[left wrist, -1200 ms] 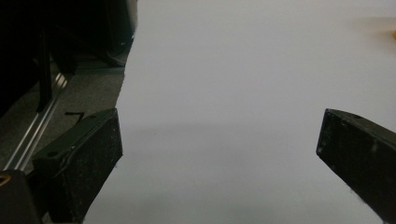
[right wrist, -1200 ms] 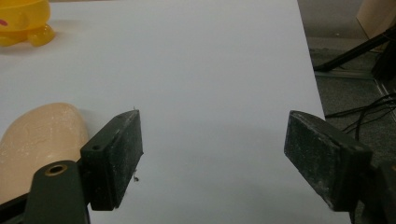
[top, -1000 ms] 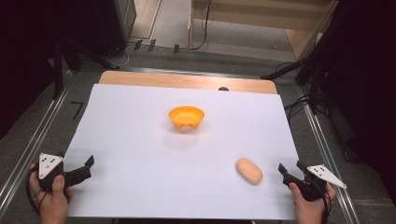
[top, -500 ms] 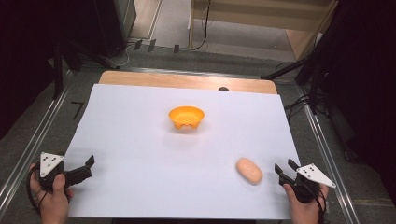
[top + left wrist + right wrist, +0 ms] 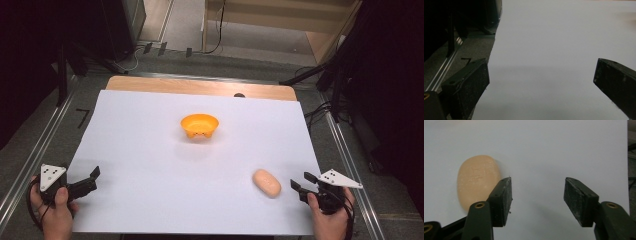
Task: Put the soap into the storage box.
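Note:
A peach-coloured oval lump [image 5: 266, 183] lies on the white sheet [image 5: 150, 150] at the front right. An orange bowl [image 5: 199, 125] stands upright near the middle of the sheet. My right gripper [image 5: 300, 181] rests just right of the lump, apart from it. In the right gripper view the lump [image 5: 476, 180] lies outside the left jaw, and my right gripper [image 5: 537, 192] is open; its jaws have just been opening, with only bare sheet between them. My left gripper [image 5: 93, 178] sits at the sheet's front left corner. In the left gripper view my left gripper [image 5: 541, 75] stands wide open over bare sheet.
A strip of wooden tabletop [image 5: 200, 86] shows beyond the sheet's far edge. Metal rails [image 5: 45, 145] run along both sides of the table. Cables [image 5: 320, 112] and dark equipment lie past the far right corner.
The right gripper has shifted slightly left toward the lump, and its jaws closed and then parted again. The left gripper, the lump and the bowl have not moved.

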